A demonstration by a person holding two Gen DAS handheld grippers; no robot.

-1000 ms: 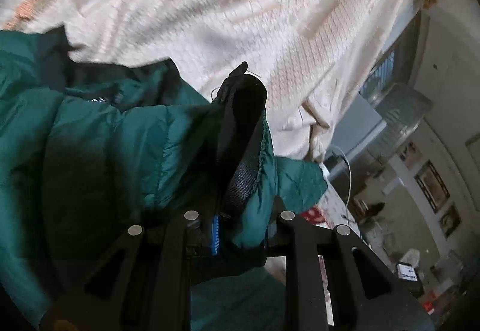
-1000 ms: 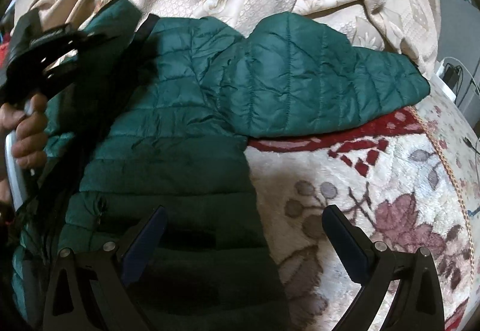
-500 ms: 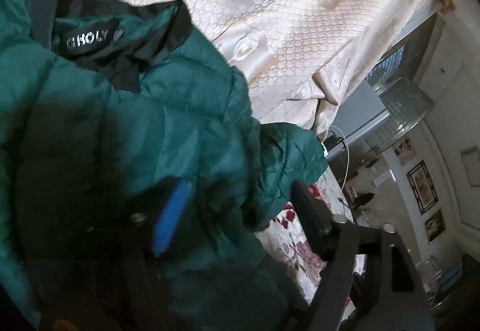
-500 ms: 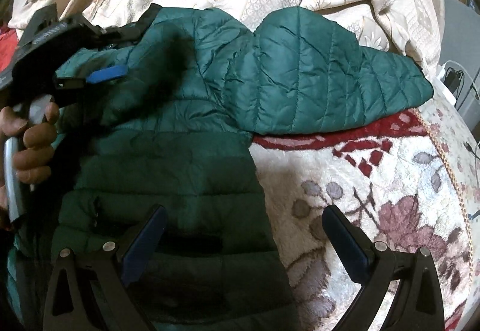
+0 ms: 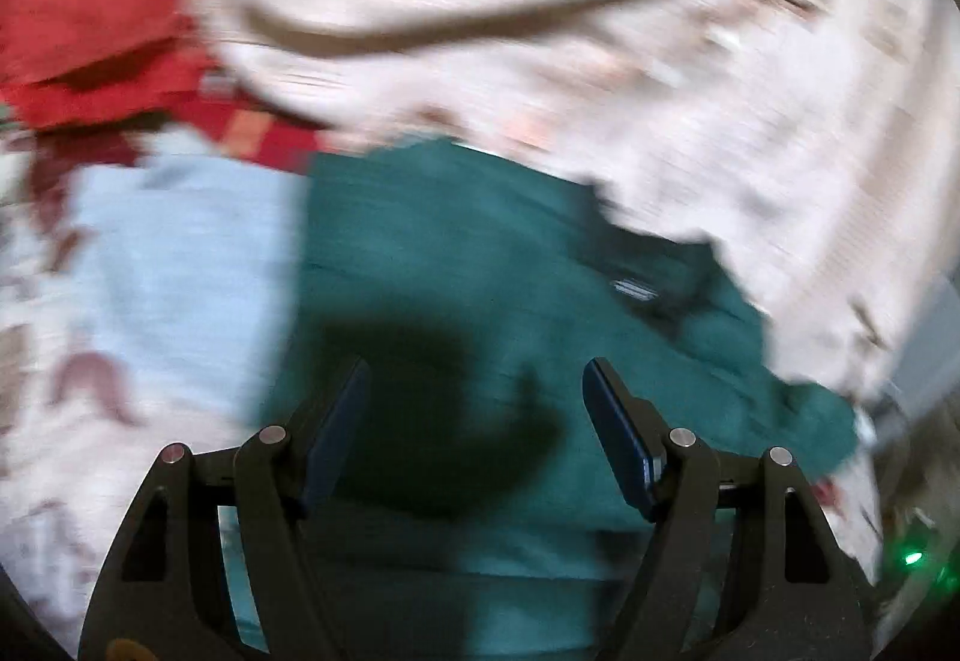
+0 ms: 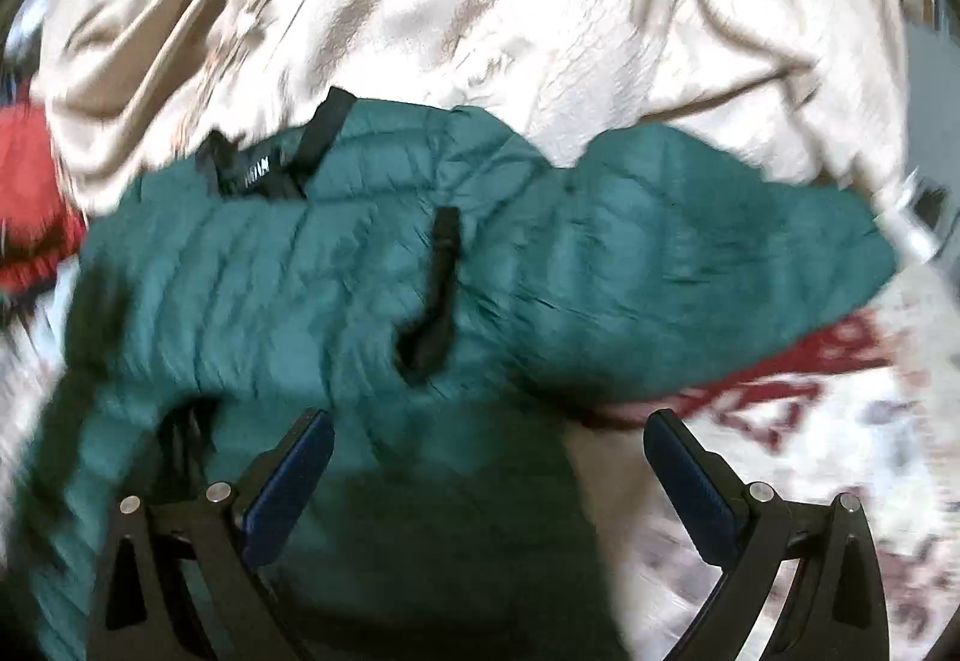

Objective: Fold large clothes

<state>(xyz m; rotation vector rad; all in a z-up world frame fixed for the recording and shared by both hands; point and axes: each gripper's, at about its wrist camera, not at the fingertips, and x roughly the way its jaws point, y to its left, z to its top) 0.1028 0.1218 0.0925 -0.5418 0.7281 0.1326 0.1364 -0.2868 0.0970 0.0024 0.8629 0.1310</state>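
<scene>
A dark green quilted puffer jacket (image 6: pixel 336 301) lies on a bed. One sleeve is folded across its chest, with its black cuff (image 6: pixel 438 283) near the middle. The other sleeve (image 6: pixel 720 253) stretches out to the right. The black collar with a label (image 6: pixel 264 169) is at the top. My right gripper (image 6: pixel 486 433) is open and empty, just above the jacket's lower body. In the blurred left wrist view, my left gripper (image 5: pixel 474 379) is open and empty above the jacket (image 5: pixel 456 253).
A cream embossed bedspread (image 6: pixel 540 1) is bunched behind the jacket. A floral red and white blanket (image 6: pixel 840 451) covers the bed to the right. A red cloth (image 5: pixel 96 13) and a pale blue cloth (image 5: pixel 180 253) lie left of the jacket.
My left gripper let go of the sleeve cuff, opened and drew back to the left. The sleeve now lies across the jacket's chest. Both views are blurred by motion.
</scene>
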